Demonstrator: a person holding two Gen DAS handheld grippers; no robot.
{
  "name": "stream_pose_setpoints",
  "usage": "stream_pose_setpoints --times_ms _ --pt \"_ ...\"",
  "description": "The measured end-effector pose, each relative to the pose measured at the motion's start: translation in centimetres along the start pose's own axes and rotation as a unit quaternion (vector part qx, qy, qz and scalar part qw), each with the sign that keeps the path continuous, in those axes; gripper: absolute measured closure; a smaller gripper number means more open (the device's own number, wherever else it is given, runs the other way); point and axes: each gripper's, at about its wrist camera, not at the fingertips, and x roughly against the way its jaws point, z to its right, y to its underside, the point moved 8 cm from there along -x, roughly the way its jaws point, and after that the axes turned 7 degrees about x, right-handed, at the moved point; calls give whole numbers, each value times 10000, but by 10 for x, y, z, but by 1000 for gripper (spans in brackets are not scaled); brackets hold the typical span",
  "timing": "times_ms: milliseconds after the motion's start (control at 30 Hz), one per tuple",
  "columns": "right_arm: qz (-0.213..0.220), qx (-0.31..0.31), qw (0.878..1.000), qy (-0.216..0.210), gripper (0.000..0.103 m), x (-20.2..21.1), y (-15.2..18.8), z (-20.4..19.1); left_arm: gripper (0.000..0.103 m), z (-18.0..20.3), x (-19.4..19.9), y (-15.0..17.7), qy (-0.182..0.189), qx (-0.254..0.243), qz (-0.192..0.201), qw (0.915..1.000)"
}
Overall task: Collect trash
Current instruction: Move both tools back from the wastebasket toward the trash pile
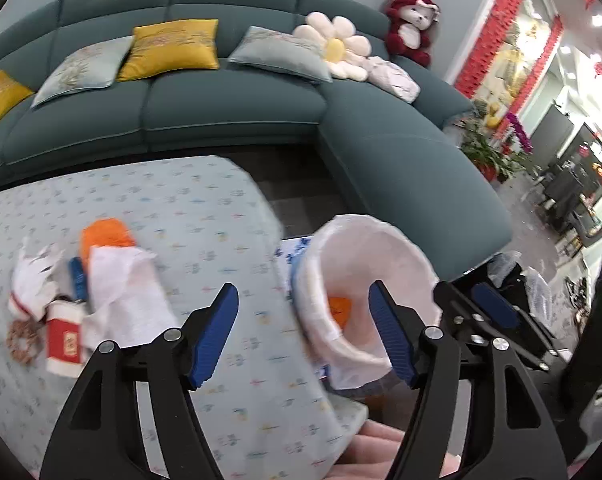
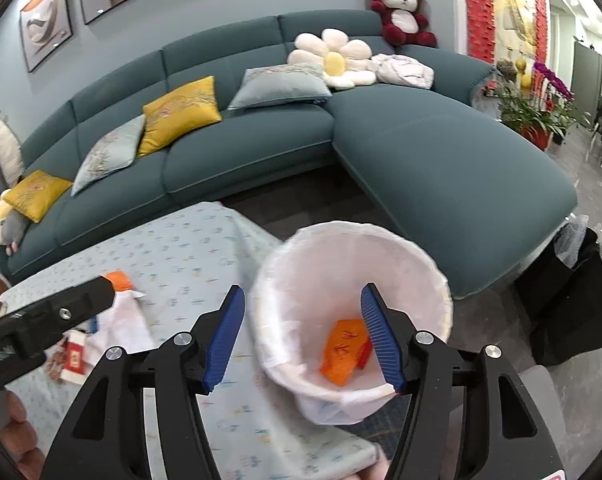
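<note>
Right gripper [image 2: 301,334]: jaws wide, nothing between the pads; it hangs over the mouth of the white-lined bin [image 2: 353,320], lower centre of the right wrist view. An orange packet [image 2: 343,354] lies at the bottom of the liner, with a scrap of red beside it

Left gripper [image 1: 303,334]: jaws also wide and empty, over the patterned tablecloth [image 1: 161,208] near the table's edge, the bin just right of it in the left wrist view

Remaining trash sits in one heap at centre left of that view: crumpled white tissue [image 1: 119,288], an orange wrapper [image 1: 107,234], a red-and-white carton [image 1: 63,340], a blue strip [image 1: 78,278] and a brownish ring-shaped piece [image 1: 21,340]

Judgement: one item binned, both grippers free, collection early. Next move calls for a gripper to go back left to the heap, settle over a single piece (the tissue on top is easiest) and close on it. The soft tissue may drag neighbours along
</note>
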Motion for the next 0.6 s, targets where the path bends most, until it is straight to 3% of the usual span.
stream_pose_setpoints --times_ms 300,500,600 --pt "68 311 9989 -329 40 21 1 -69 27 -82 35 11 -457 449 94 9979" --pt "-26 456 9976 -523 40 26 14 -112 27 -149 56 25 -837 783 157 9933" --pt "-83 519 9967 -618 40 27 21 -133 20 -175 60 33 -954 906 84 9913"
